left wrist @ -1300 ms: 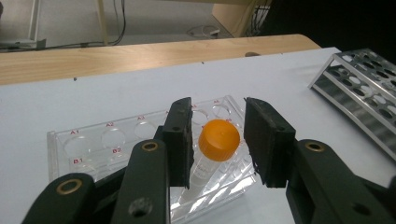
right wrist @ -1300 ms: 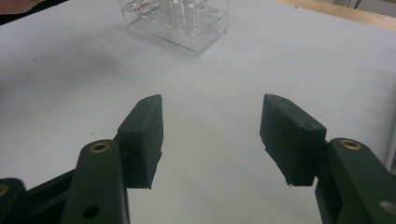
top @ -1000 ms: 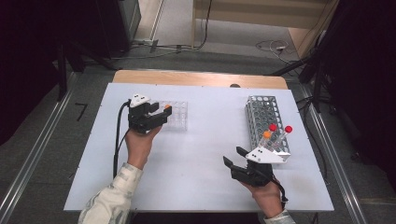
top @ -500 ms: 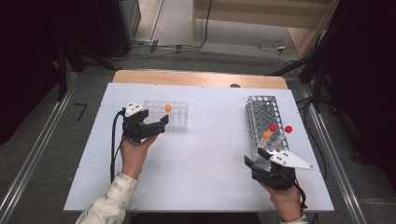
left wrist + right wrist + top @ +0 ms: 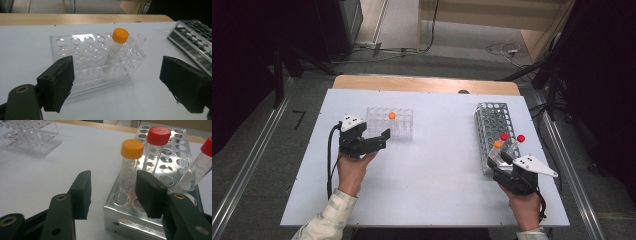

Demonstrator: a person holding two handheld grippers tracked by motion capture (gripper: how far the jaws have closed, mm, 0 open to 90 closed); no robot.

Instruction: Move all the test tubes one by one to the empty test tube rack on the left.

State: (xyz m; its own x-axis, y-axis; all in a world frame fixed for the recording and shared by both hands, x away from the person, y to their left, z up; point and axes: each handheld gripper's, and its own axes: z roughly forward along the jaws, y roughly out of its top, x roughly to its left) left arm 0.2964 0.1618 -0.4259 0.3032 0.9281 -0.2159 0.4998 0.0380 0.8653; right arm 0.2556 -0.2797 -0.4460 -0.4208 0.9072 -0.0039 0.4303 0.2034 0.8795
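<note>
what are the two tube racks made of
The clear rack looks like glossy transparent plastic, likely acrylic: the table shows through its walls. The metal rack looks like polished steel or aluminium: its silvery perforated sheet mirrors the tubes.

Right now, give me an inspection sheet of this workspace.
Surface: white table, bare between the racks.
Job's things: clear rack holding one orange-capped tube; metal rack with an orange-capped tube and two red-capped tubes.
Clutter: nothing seen.
Grippers: left gripper open, jaws just opened off the tube; right gripper open, jaws closing toward the metal rack's orange tube, not yet touching.
Cables: black cable trails from left gripper.
Surroundings: floor cables, dark stands.
</note>
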